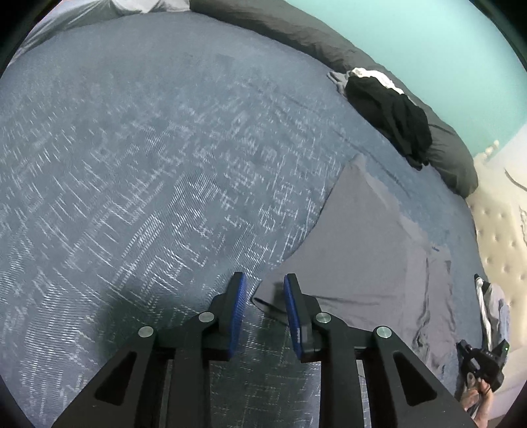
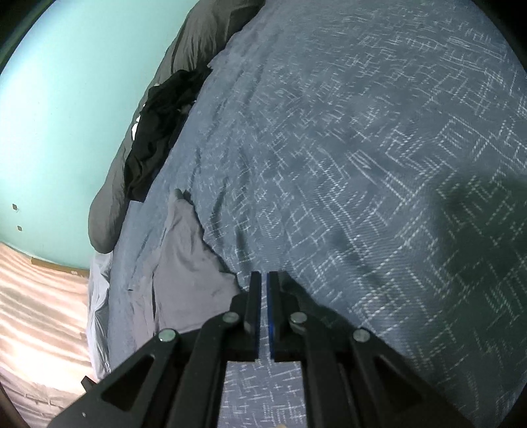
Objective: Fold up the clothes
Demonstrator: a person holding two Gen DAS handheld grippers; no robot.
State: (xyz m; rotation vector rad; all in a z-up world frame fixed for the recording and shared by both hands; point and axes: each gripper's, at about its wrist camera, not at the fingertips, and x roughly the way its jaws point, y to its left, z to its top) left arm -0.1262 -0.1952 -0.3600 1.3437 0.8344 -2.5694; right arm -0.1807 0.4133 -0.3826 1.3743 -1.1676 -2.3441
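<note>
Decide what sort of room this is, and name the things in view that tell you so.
Most likely a bedroom: a blue bedspread with a white crosshatch pattern, a long dark grey bolster pillow against the turquoise wall, and a cream tufted headboard.

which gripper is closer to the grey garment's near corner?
Left. The left gripper has that corner of the grey garment between its fingers; the right gripper sits shut just beside the garment's edge.

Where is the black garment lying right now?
The black garment is bunched on the patterned blue bedspread, against the long dark grey pillow by the teal wall, beyond the flat grey garment.
</note>
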